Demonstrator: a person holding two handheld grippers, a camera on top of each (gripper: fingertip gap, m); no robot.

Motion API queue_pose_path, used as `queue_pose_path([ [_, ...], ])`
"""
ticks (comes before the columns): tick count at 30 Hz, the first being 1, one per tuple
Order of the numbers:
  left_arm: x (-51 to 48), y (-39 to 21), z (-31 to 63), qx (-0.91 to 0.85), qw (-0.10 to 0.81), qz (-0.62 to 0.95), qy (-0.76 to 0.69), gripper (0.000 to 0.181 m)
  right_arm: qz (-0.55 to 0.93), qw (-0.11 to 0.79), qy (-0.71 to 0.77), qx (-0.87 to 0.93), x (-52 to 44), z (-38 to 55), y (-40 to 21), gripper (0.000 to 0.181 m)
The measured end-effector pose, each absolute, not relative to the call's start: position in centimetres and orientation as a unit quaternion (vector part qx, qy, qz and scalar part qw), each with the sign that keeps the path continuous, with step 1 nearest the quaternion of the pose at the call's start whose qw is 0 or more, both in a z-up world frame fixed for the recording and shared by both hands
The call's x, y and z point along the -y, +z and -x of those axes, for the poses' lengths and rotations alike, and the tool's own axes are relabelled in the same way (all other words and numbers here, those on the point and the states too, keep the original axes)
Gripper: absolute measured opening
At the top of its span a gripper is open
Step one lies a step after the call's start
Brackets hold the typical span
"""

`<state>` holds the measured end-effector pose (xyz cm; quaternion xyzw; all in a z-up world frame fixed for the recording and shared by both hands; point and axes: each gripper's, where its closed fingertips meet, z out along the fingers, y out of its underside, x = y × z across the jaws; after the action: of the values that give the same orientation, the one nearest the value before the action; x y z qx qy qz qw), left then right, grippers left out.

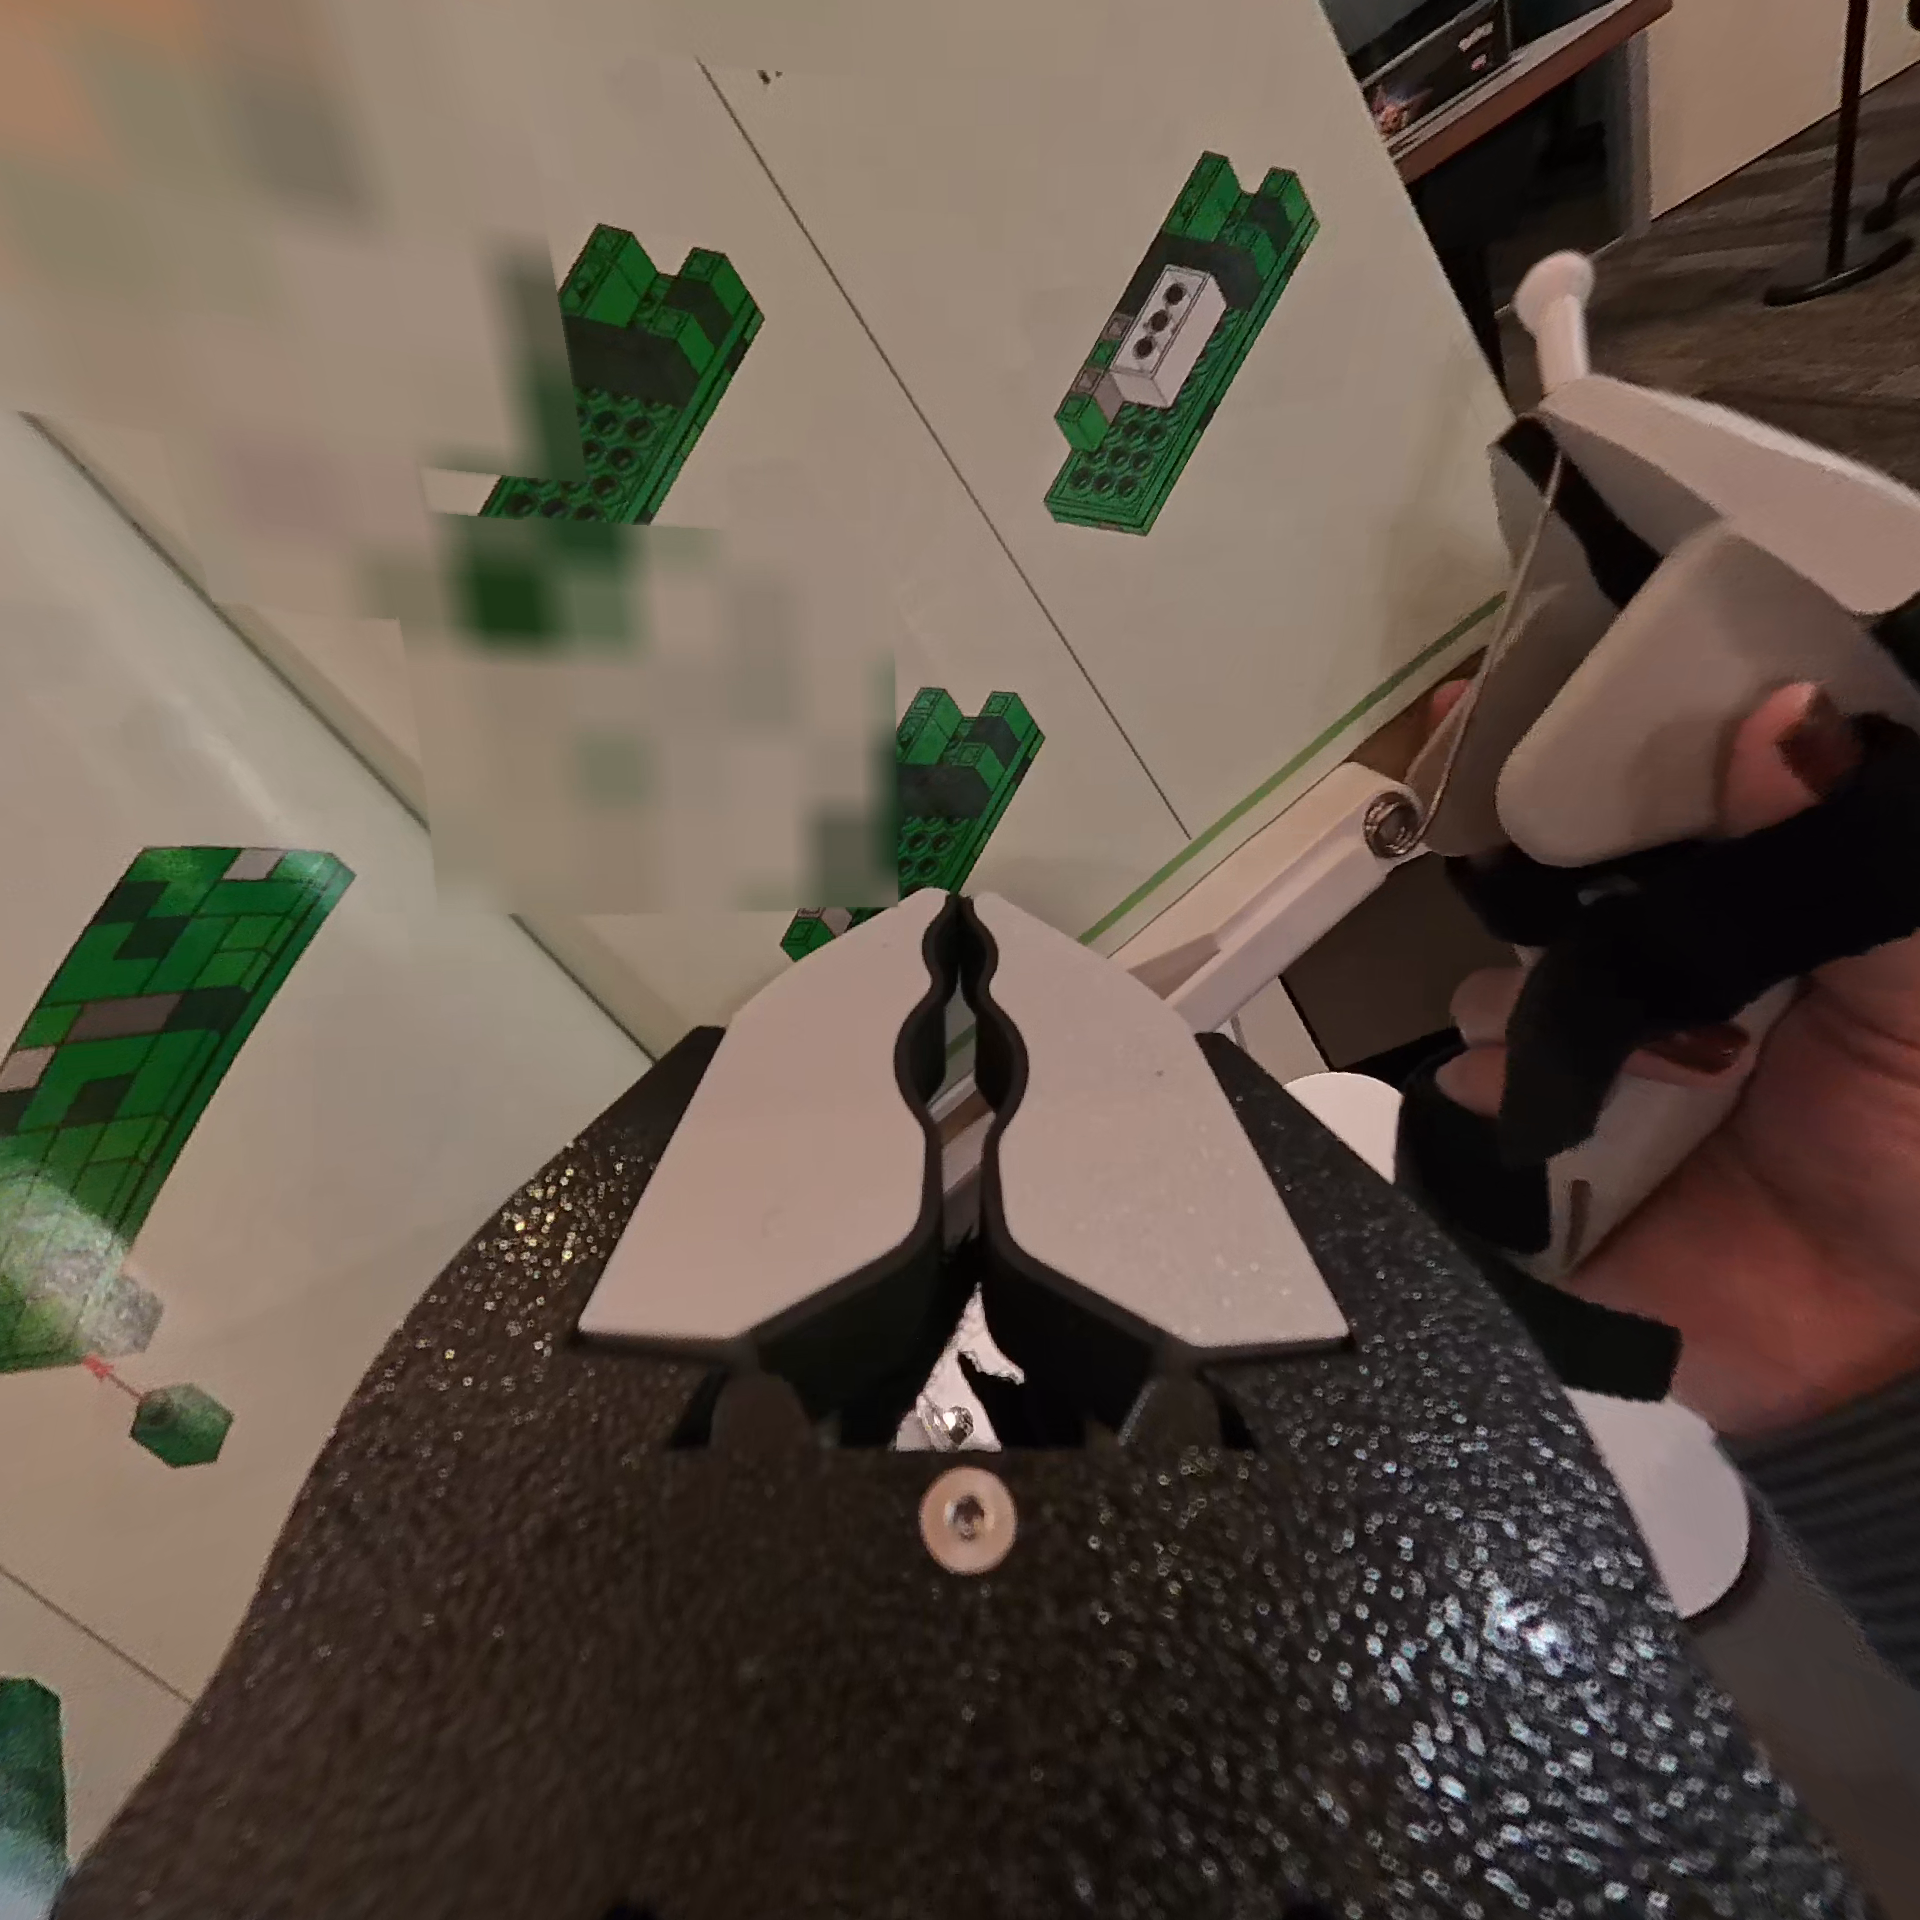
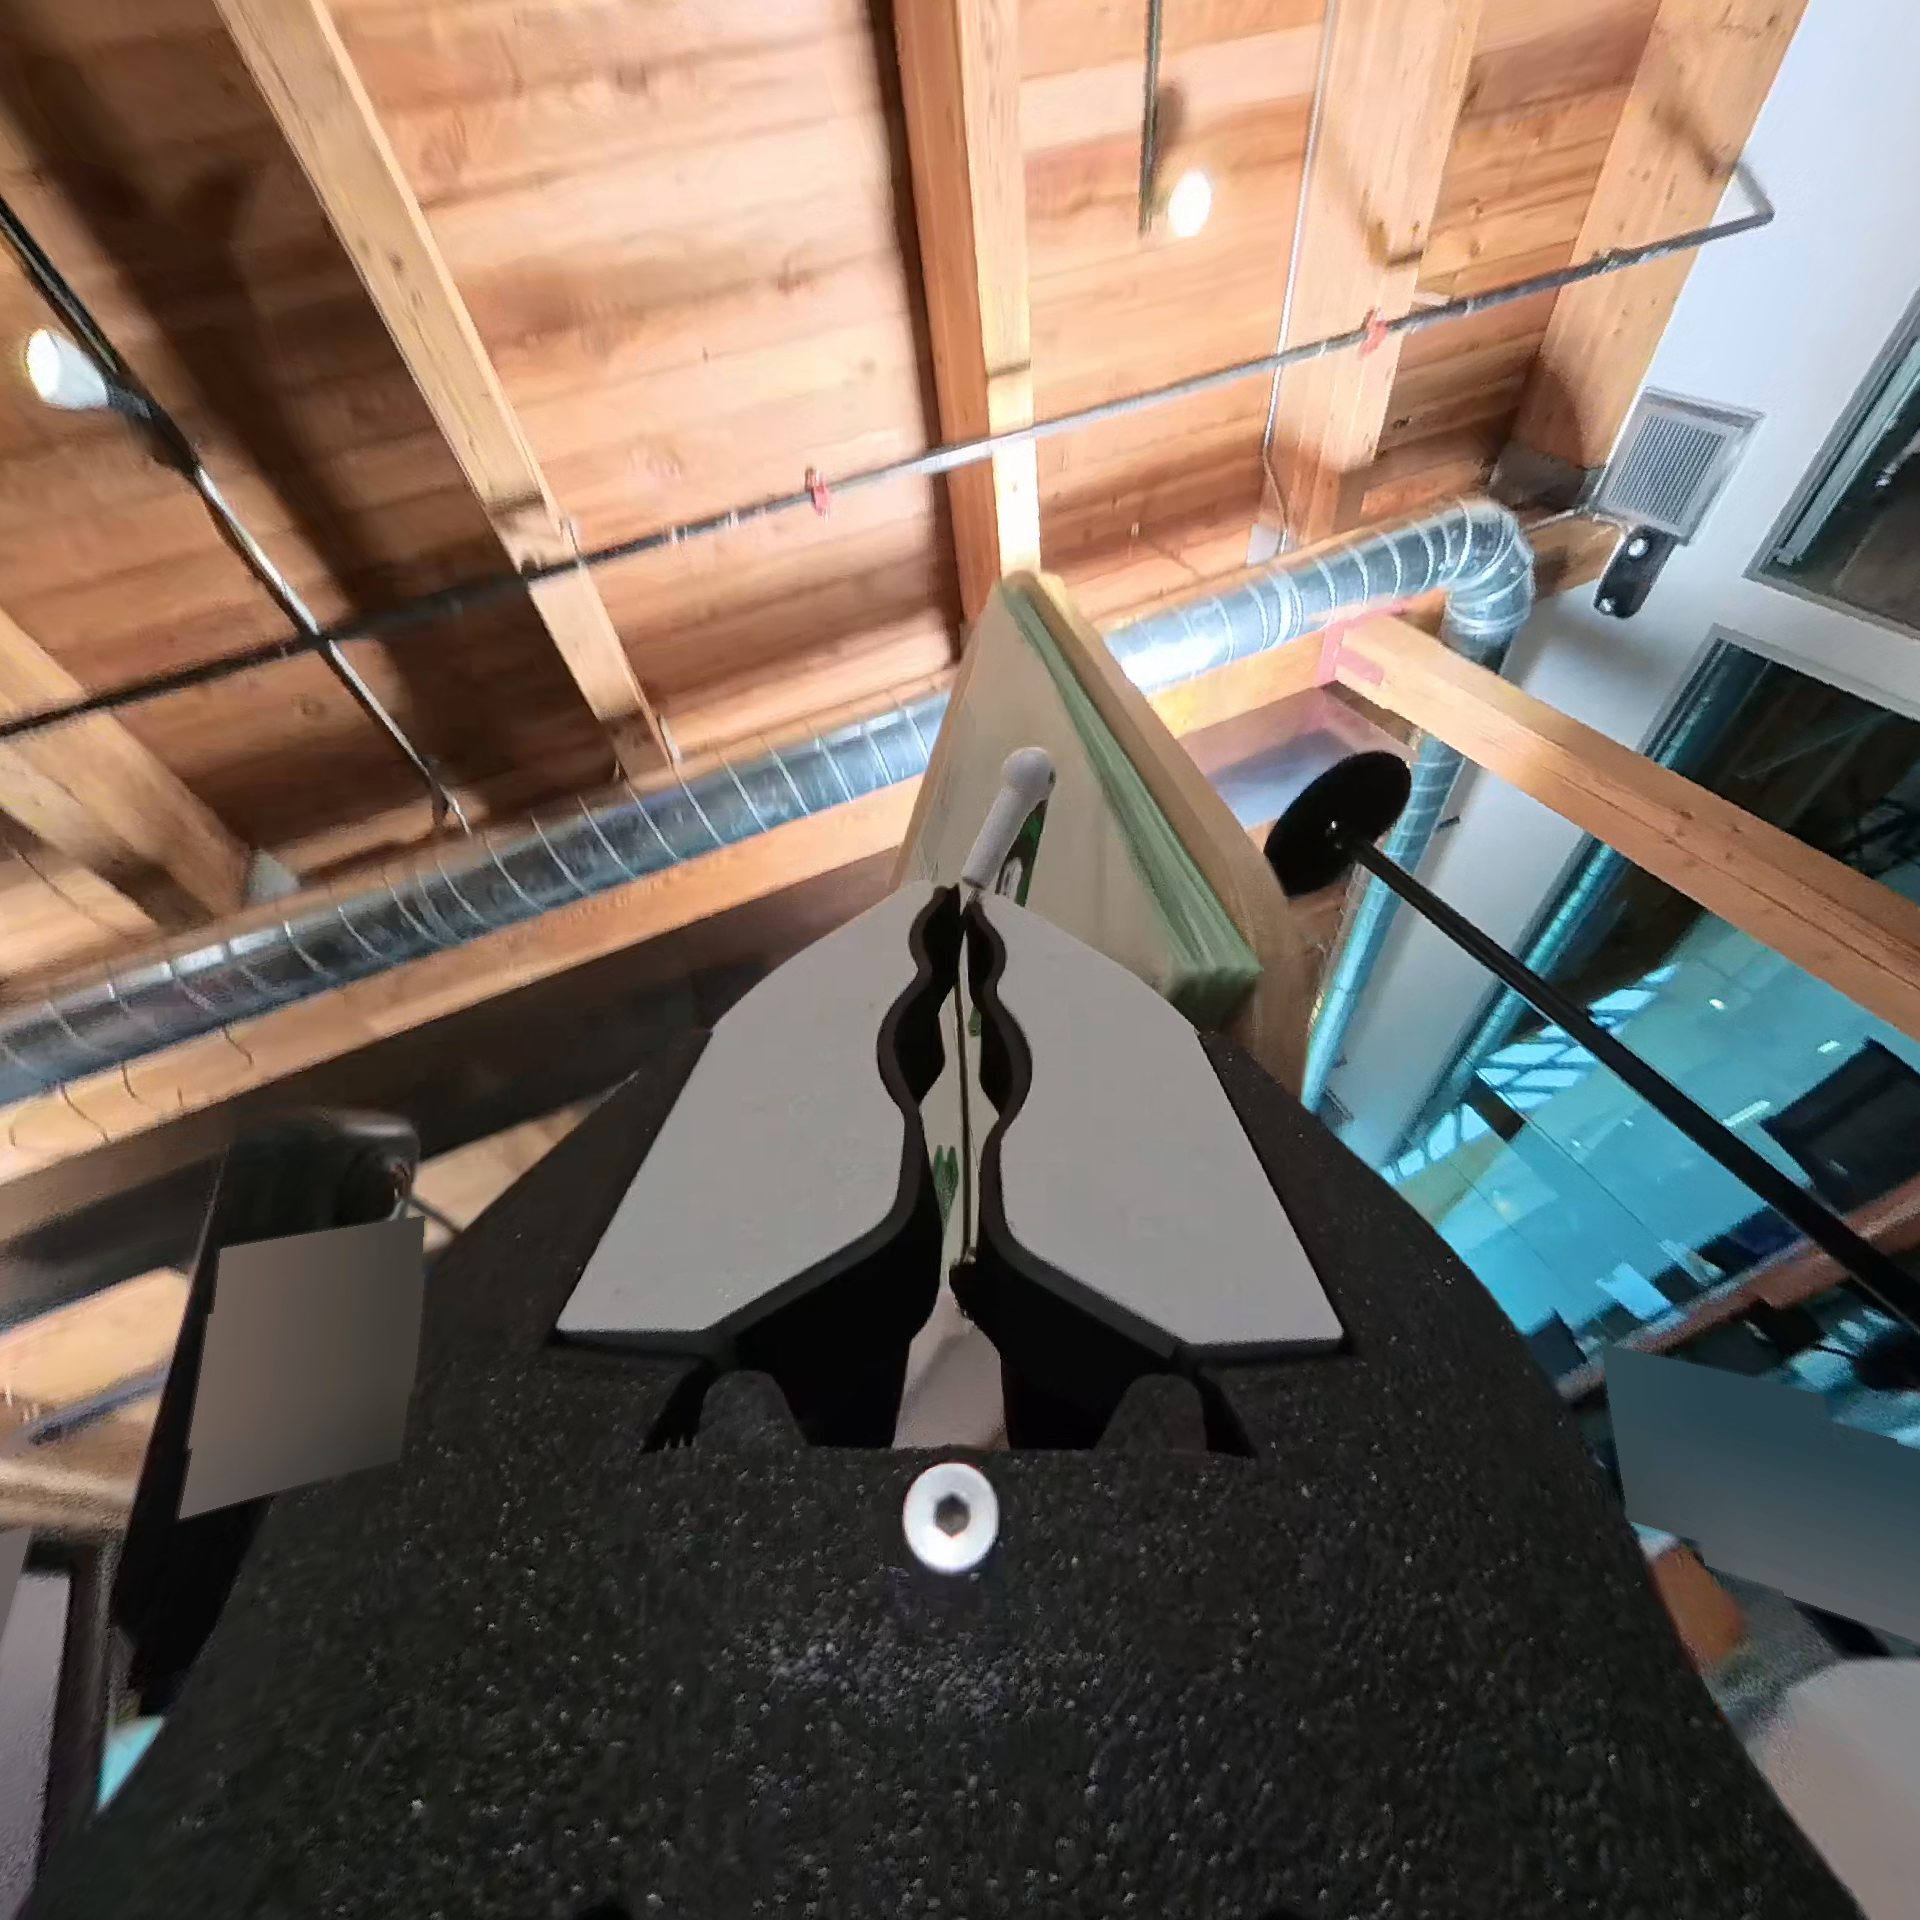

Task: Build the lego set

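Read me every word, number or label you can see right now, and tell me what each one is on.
Instruction booklet: the open pages show only drawings of green brick builds; no words or numbers can be read.
Boxes on the shelf, top right of the left wrist view: the print is too small and blurred to read.
Right wrist view: no writing visible.

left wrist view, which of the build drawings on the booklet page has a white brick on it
The upper right drawing: a white studded brick sits on its green build. The other unblurred drawings show only green, dark and grey.
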<state>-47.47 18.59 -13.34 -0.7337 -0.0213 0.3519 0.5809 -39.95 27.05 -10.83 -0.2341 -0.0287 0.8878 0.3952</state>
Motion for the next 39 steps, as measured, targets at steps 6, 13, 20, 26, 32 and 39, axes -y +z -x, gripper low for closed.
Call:
queue_pose_path([
  [6,-18.6,-13.3,47.5,0.020,0.581,0.734,0.351,0.000,0.302,0.440,0.832,0.150,-26.1,41.6,-9.9,0.001],
  [13,-18.6,-13.3,47.5,0.020,0.580,0.732,0.356,0.000,0.399,0.417,0.805,0.138,-27.2,42.1,-10.7,0.003],
  [20,-18.7,-13.7,47.2,0.001,0.559,0.751,0.352,0.000,0.452,0.452,0.769,0.011,-27.8,37.7,-11.2,0.008],
  [26,-17.1,-10.6,45.3,-0.002,0.583,0.723,0.371,0.000,0.502,0.545,0.671,0.039,-26.4,34.6,-10.5,0.013],
  [32,-15.4,-12.1,37.1,-0.057,0.635,0.720,0.276,0.000,0.474,0.544,0.689,0.075,-23.8,30.8,-5.2,0.015],
  [39,-9.2,-16.0,33.3,-0.162,0.614,0.708,0.309,0.000,0.440,0.579,0.651,0.217,-18.0,27.9,-1.0,0.023],
])
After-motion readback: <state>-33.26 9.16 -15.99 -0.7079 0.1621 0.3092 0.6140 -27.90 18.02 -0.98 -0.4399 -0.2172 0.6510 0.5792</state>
